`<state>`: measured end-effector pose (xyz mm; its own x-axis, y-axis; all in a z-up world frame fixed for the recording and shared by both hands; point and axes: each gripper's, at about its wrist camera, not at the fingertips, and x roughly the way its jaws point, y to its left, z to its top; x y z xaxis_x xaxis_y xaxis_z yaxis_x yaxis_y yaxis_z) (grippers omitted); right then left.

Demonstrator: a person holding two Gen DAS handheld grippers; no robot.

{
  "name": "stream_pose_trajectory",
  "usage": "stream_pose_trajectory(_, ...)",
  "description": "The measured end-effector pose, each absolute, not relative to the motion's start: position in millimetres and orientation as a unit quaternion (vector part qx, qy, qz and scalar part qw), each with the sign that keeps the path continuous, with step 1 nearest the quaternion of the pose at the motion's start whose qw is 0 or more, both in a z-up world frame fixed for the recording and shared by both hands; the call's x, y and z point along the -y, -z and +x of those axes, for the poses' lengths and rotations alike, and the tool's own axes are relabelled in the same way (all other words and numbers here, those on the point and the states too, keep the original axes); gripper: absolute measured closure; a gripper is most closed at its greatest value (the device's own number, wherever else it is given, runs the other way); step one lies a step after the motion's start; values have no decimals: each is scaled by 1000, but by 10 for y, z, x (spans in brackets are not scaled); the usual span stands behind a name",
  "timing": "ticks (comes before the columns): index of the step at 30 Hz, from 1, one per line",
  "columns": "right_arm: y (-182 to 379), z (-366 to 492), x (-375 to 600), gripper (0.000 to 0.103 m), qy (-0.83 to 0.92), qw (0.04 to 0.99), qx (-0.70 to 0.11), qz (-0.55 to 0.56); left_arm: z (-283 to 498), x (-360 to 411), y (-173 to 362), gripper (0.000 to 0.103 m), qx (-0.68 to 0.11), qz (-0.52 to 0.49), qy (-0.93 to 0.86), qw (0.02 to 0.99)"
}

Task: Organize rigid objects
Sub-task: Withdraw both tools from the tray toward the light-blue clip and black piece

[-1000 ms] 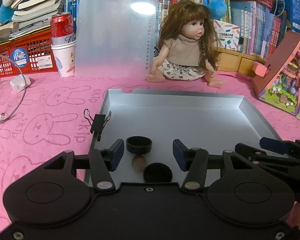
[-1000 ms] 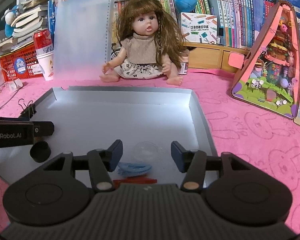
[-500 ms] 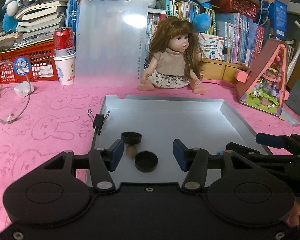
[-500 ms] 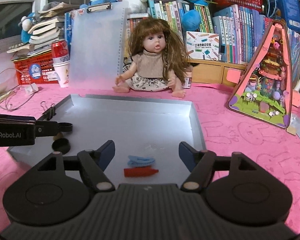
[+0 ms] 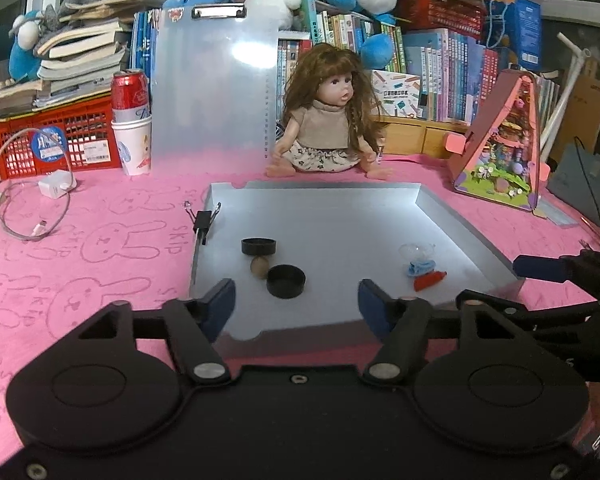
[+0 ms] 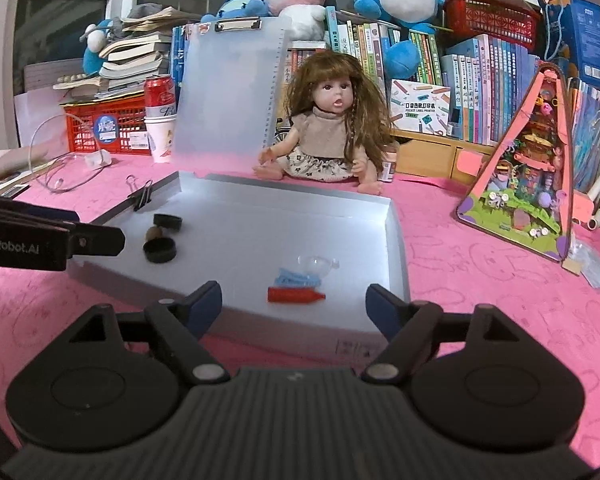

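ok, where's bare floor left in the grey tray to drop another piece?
Free: the tray floor's middle and far half, between the black caps on its left and the clear dome, blue clip and red piece on its right. Crowded: both near corners.

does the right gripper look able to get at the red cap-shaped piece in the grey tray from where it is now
Probably yes. The right gripper is open and empty, its jaws having just been opening, and the red cap-shaped piece lies straight ahead near the grey tray front edge, with only the low rim between.
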<state>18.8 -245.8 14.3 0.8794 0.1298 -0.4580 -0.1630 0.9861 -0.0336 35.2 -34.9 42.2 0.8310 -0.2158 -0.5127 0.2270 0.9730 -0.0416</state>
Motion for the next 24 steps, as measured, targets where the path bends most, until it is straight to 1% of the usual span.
stream_pose_trajectory(2,-117,107,2463,15,-77,968,-234,-38,271,349,-410,35,-262,22,118,958)
stream_pose_trajectory(8,-47,-64,2417,15,-78,966,-238,-62,75,367,-330,30,-267,42,134,953)
stream_pose_trajectory(13,-8,-164,2385,15,-87,964,-240,-69,-13,339,-257,30,-282,43,141,948)
stream_pose_trajectory(20,35,-224,2355,16,-100,960,-254,-60,-86,312,-165,36,-301,41,158,940)
stream_pose_trajectory(21,38,-233,2345,16,-101,960,-254,-62,-92,322,-147,39,-303,42,160,938)
stream_pose_trajectory(24,48,-248,2320,19,-106,959,-255,-65,-91,334,-106,45,-311,41,163,935)
